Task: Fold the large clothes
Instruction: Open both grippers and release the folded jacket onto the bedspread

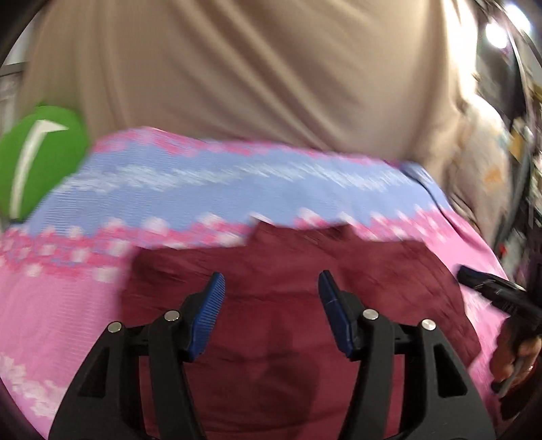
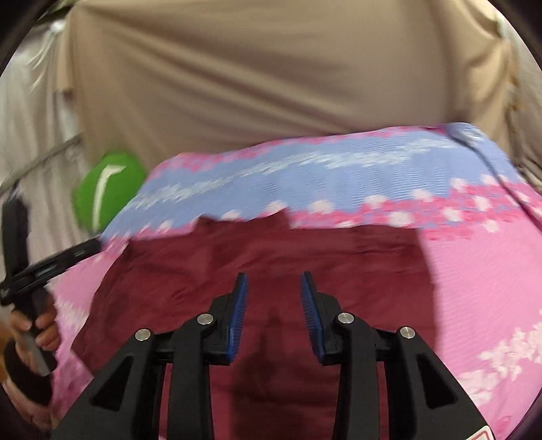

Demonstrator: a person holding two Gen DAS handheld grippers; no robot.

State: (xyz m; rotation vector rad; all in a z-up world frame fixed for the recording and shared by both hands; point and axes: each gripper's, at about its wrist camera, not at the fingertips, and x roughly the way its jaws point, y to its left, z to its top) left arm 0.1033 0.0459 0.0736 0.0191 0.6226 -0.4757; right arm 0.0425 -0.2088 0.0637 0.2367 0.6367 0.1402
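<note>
A dark maroon garment (image 1: 288,304) lies spread flat on a pink and blue patterned bedspread (image 1: 61,304). My left gripper (image 1: 271,284) hovers above the garment with its blue-padded jaws apart and nothing between them. In the right wrist view the same maroon garment (image 2: 271,257) fills the middle, and my right gripper (image 2: 274,284) hangs over it with a narrower gap between its jaws, also empty. Each gripper shows at the edge of the other's view, held by a hand: the right gripper (image 1: 474,274) at the right, the left gripper (image 2: 91,245) at the left. Both pictures are blurred.
A beige sheet (image 1: 237,67) hangs behind the bed. A green cushion with a white mark (image 1: 37,159) sits at the bed's far left corner. Cluttered furniture and a bright lamp (image 1: 498,30) stand at the far right. The bedspread (image 2: 491,287) extends right of the garment.
</note>
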